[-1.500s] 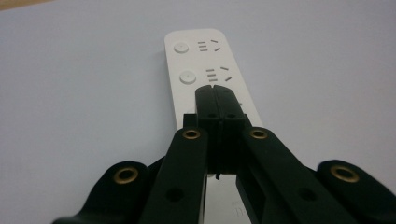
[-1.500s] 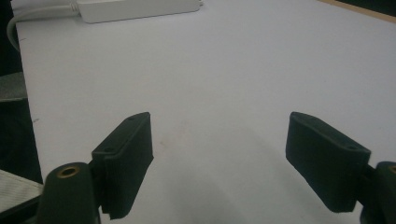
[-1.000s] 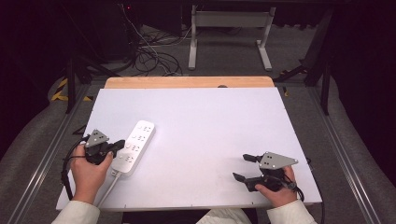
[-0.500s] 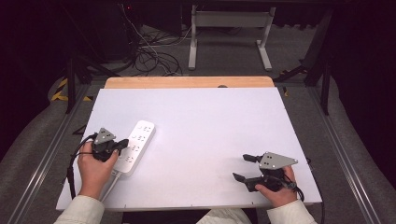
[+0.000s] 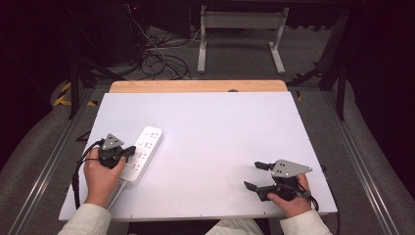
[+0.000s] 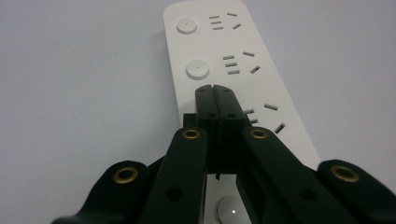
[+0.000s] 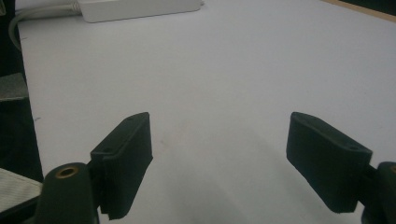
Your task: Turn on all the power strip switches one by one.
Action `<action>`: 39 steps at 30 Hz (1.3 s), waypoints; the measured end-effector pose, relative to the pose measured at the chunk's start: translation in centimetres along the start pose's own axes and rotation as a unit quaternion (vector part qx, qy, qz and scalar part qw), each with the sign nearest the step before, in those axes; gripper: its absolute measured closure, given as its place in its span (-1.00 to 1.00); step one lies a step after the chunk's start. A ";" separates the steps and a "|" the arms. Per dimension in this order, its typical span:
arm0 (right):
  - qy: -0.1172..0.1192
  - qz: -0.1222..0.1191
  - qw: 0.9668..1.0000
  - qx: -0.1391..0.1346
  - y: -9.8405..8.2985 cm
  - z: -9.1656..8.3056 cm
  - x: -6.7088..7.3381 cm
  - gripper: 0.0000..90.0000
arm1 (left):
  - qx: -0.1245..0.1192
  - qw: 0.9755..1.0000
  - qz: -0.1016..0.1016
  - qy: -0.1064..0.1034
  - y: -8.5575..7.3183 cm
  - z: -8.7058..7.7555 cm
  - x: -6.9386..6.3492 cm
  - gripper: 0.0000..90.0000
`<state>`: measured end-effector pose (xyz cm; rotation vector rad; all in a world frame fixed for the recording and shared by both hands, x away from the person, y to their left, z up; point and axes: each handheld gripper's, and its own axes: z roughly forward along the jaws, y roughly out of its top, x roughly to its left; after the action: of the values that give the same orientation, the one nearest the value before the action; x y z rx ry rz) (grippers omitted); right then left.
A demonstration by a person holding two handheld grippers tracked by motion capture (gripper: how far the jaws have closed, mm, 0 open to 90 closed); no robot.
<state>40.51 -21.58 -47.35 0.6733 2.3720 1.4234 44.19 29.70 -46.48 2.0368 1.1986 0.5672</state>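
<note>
Basically one white power strip [image 5: 142, 153] lies at the left front of the white table [image 5: 210, 137], no readable brand or writing on it, with socket slots and round buttons [image 6: 198, 70], two clear and a third partly hidden. Left gripper [image 6: 215, 95] hovers over the strip's middle with jaws pressed together, nothing pinched. Right gripper [image 5: 255, 175] sits well apart at the right front over bare table, jaws spread wide; cables [image 5: 161, 61] clutter the floor beyond.
</note>
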 end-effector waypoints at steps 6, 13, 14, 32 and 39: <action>0.000 0.000 1.000 0.000 0.0 0.0 0.0 -0.49 | -0.001 1.000 -0.001 0.000 0.0 0.0 0.0 1.00; -0.001 -0.001 1.000 -0.001 0.0 0.0 0.0 -0.49 | -0.002 1.000 0.000 -0.006 0.0 0.1 0.3 1.00; -0.001 -0.001 1.000 -0.001 0.0 0.0 0.0 -0.49 | -0.002 1.000 0.000 -0.006 0.0 0.1 0.3 1.00; 0.001 -0.002 1.000 0.000 0.0 0.0 0.2 -0.49 | 0.001 1.000 0.001 -0.009 -0.2 0.2 0.4 1.00; 0.001 -0.002 1.000 0.000 0.0 0.0 0.2 -0.49 | 0.000 1.000 -0.005 -0.013 -0.3 0.2 0.4 1.00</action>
<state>40.39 -21.48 -47.37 0.6669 2.3739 1.4224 44.35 30.08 -46.86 2.0305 1.1929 0.5332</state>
